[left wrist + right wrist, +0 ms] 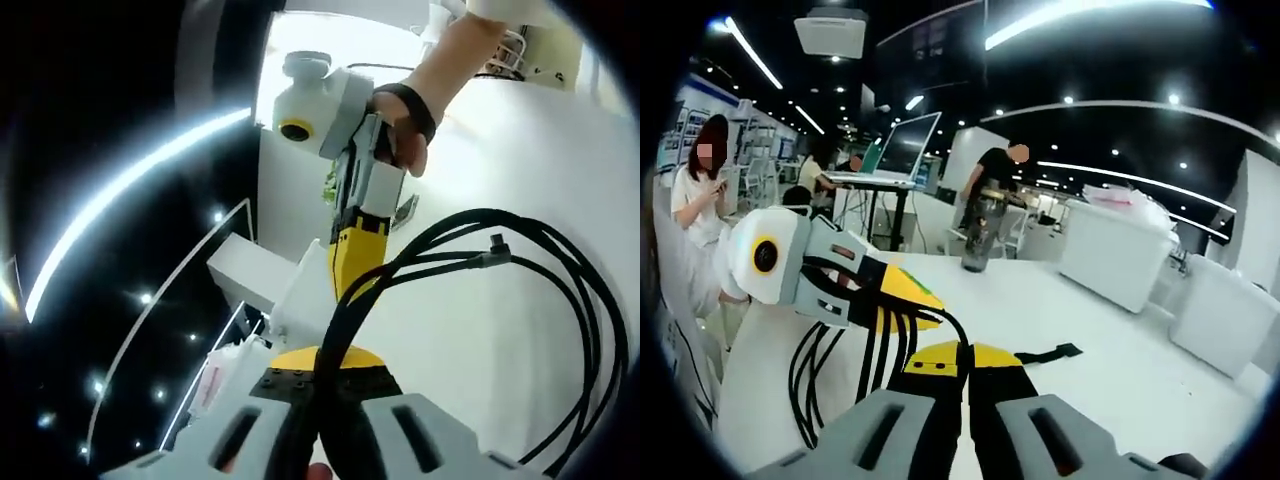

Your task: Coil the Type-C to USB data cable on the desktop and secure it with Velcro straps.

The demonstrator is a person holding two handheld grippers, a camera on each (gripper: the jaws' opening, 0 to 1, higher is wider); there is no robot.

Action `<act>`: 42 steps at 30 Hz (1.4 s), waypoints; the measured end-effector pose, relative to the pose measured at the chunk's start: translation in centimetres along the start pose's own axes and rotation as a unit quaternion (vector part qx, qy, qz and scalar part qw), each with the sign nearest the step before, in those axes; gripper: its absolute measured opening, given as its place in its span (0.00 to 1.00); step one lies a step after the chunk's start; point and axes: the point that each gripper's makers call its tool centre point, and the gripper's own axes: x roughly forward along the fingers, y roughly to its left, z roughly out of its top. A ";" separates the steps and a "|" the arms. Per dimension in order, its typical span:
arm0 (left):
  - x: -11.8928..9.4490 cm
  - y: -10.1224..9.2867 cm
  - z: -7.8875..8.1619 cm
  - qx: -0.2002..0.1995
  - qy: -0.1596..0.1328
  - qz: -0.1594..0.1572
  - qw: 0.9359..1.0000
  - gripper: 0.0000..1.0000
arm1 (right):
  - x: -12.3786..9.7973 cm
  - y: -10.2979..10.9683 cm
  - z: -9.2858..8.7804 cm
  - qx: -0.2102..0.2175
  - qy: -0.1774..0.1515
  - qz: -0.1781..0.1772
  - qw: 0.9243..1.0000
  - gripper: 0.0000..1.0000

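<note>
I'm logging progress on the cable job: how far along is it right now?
Done: the black cable is gathered into several loops. In hand: both grippers are pinching the bundle, the left gripper at one spot and the right gripper close by. Left: the black strap lies loose on the white table, so wrapping and fastening it around the coil is not yet done.

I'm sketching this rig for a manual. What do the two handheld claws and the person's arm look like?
Each claw has light grey slotted jaws with yellow and black tips: the left claw and the right claw. The right claw's body is white and grey with a yellow front section. The hand wears a black wrist strap.
</note>
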 end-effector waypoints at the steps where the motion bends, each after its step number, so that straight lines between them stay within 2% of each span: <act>1: 0.0 0.0 0.0 0.000 0.001 0.001 1.000 0.05 | 0.0 0.2 0.0 0.000 0.000 0.005 1.000 0.01; 5: 0.1 -0.1 -0.1 0.034 0.007 0.012 0.999 0.05 | 0.0 1.1 0.5 -0.007 -0.005 0.021 1.000 0.01; 10: 0.2 -0.7 0.0 0.064 0.011 0.008 0.998 0.07 | 0.0 2.8 1.0 -0.051 -0.004 0.060 0.997 0.01; 11: 0.2 -0.8 0.0 0.080 0.012 0.008 0.997 0.07 | -0.1 3.4 1.5 -0.068 -0.020 0.076 0.995 0.01; 13: 0.2 -1.0 0.0 0.082 0.019 0.005 0.996 0.06 | -0.1 3.6 1.3 -0.074 -0.014 0.072 0.995 0.01; 16: 0.1 -1.1 -0.3 0.058 0.033 -0.005 0.998 0.05 | 0.1 3.3 0.8 -0.061 -0.012 0.065 0.996 0.02; 17: 0.2 -0.8 -0.3 0.047 0.034 -0.002 0.998 0.05 | 0.1 3.1 1.0 -0.059 -0.022 0.057 0.996 0.03; 18: 0.2 -0.5 -0.6 0.033 0.039 0.006 0.999 0.05 | 0.1 2.7 1.7 -0.062 -0.044 0.039 0.996 0.03; 19: 0.1 -0.3 -1.3 0.022 0.064 0.006 0.998 0.05 | -0.3 1.7 3.1 -0.078 -0.088 -0.005 0.993 0.03; 20: 0.1 -0.2 -2.0 0.003 0.080 0.003 0.997 0.05 | -0.9 1.1 4.1 -0.117 -0.111 -0.033 0.986 0.04; 21: 0.1 0.0 -2.5 -0.011 0.092 0.003 0.996 0.05 | -1.2 1.2 4.3 -0.114 -0.116 -0.037 0.986 0.04; 22: 0.1 0.3 -3.2 -0.034 0.102 0.007 0.994 0.05 | -1.4 1.5 4.2 -0.084 -0.108 -0.030 0.990 0.05; 23: 0.1 0.4 -3.7 -0.052 0.112 0.008 0.992 0.05 | -1.4 1.7 4.2 -0.069 -0.106 -0.026 0.992 0.09; 24: 0.1 0.6 -4.3 -0.069 0.124 0.008 0.990 0.05 | -1.3 2.4 4.0 -0.053 -0.101 -0.006 0.993 0.16; 26: 0.2 0.8 -5.1 -0.093 0.146 0.012 0.985 0.05 | -0.6 3.0 2.7 -0.041 -0.071 -0.003 0.997 0.26; 27: 0.2 0.7 -5.3 -0.100 0.152 0.012 0.983 0.05 | -0.2 2.8 1.9 -0.063 -0.052 -0.017 0.997 0.25; 28: 0.2 0.6 -5.5 -0.110 0.162 0.010 0.981 0.05 | 0.4 2.3 1.4 -0.110 -0.043 -0.045 0.992 0.24; 29: 0.1 0.3 -5.7 -0.121 0.173 0.003 0.977 0.05 | 1.0 2.2 1.0 -0.128 -0.039 -0.053 0.990 0.25; 31: -0.2 -0.4 -6.9 -0.148 0.218 -0.004 0.965 0.04 | 1.9 2.5 0.6 -0.119 -0.033 -0.053 0.991 0.25; 33: -0.2 -1.0 -6.8 -0.171 0.213 -0.013 0.962 0.04 | 3.0 2.9 -0.7 -0.101 0.001 -0.032 0.994 0.26; 34: -0.2 -0.9 -6.8 -0.180 0.210 -0.012 0.961 0.04 | 3.5 2.8 -1.2 -0.105 0.013 -0.035 0.994 0.26; 35: -0.2 -0.8 -7.0 -0.184 0.214 -0.009 0.959 0.04 | 3.9 2.9 -1.8 -0.116 0.029 -0.028 0.992 0.26; 36: -0.3 -0.8 -7.4 -0.187 0.223 -0.008 0.957 0.04 | 4.3 2.9 -1.8 -0.116 0.028 -0.030 0.992 0.26; 38: -0.3 -1.1 -7.1 -0.194 0.216 -0.019 0.957 0.04 | 4.7 2.3 -2.4 -0.155 0.050 -0.044 0.986 0.25; 40: -0.2 -1.6 -6.7 -0.214 0.213 -0.026 0.953 0.04 | 5.2 2.0 -3.1 -0.177 0.070 -0.053 0.980 0.21; 41: -0.1 -1.8 -6.6 -0.214 0.216 -0.029 0.952 0.04 | 5.6 2.3 -3.2 -0.175 0.069 -0.047 0.981 0.12; 42: -0.2 -2.2 -6.7 -0.215 0.225 -0.031 0.950 0.04 | 5.5 2.0 -3.8 -0.176 0.087 -0.054 0.979 0.09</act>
